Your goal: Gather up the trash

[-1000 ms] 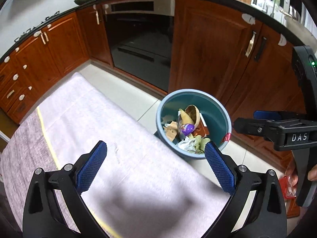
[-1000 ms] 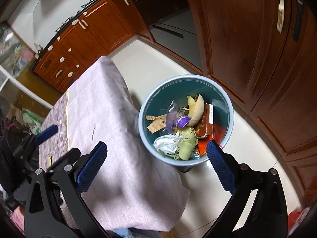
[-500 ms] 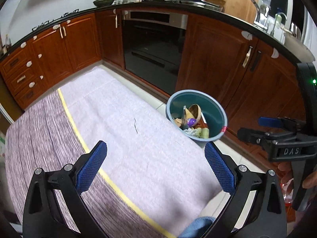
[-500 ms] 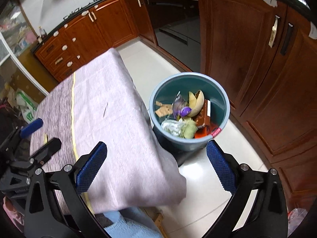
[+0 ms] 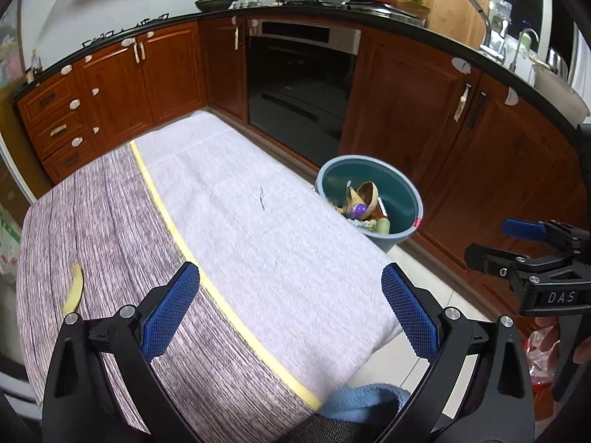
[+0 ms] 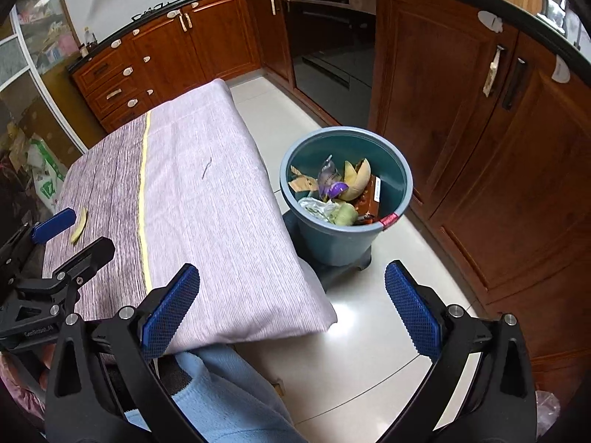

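Observation:
A teal trash bin [image 5: 400,188] [image 6: 399,170] stands on the floor by the table's right edge, holding peels, wrappers and a brown box. One yellow peel strip [image 5: 74,289] [image 6: 79,225] lies on the striped left part of the tablecloth. My left gripper [image 5: 291,308] hovers open above the table's near end, nothing between its blue pads. My right gripper [image 6: 291,308] is open too, over the table's near right corner and the floor. In the left wrist view the right gripper [image 5: 517,240] shows at the right edge; in the right wrist view the left gripper [image 6: 61,238] sits near the peel strip.
A lilac and grey cloth with a yellow stripe covers the table [image 5: 258,243] [image 6: 207,192]. Wooden cabinets [image 5: 413,110] and a black oven [image 5: 299,92] ring the room. A short dark thread [image 5: 261,197] lies on the cloth. A blue sleeve [image 6: 229,398] fills the bottom.
Both grippers have pulled back and up from the bin, which now looks smaller and farther. More of the table shows, and the yellow peel strip has come into view.

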### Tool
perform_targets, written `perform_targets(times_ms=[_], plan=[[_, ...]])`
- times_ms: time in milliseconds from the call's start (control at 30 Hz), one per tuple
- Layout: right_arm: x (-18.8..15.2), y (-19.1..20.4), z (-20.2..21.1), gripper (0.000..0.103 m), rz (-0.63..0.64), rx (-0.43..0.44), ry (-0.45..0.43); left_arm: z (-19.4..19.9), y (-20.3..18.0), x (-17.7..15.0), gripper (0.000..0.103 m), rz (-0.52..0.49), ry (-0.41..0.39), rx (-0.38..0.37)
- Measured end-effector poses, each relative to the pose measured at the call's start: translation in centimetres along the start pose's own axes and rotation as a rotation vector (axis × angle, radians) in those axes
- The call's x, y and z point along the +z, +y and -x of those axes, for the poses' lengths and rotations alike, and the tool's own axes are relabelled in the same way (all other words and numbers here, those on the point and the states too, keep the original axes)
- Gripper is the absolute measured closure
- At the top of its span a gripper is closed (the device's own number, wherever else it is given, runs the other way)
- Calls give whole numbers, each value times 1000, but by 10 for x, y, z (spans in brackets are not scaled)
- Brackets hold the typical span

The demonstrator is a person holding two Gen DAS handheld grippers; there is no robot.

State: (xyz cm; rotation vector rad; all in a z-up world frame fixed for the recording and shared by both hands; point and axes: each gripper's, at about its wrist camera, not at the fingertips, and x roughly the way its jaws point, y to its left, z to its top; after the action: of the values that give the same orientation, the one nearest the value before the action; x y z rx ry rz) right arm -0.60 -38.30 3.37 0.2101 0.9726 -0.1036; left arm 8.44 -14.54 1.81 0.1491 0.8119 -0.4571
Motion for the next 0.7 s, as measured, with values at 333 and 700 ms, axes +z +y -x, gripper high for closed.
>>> perform_targets(times_ms=[333,700], plan=[[-18,-4,12,6,30,-26,-44,8,-13,-14,4,3,16,48],[-23,-3,7,6,42,-41,-36,5,-17,-19,4,-8,35,53]])
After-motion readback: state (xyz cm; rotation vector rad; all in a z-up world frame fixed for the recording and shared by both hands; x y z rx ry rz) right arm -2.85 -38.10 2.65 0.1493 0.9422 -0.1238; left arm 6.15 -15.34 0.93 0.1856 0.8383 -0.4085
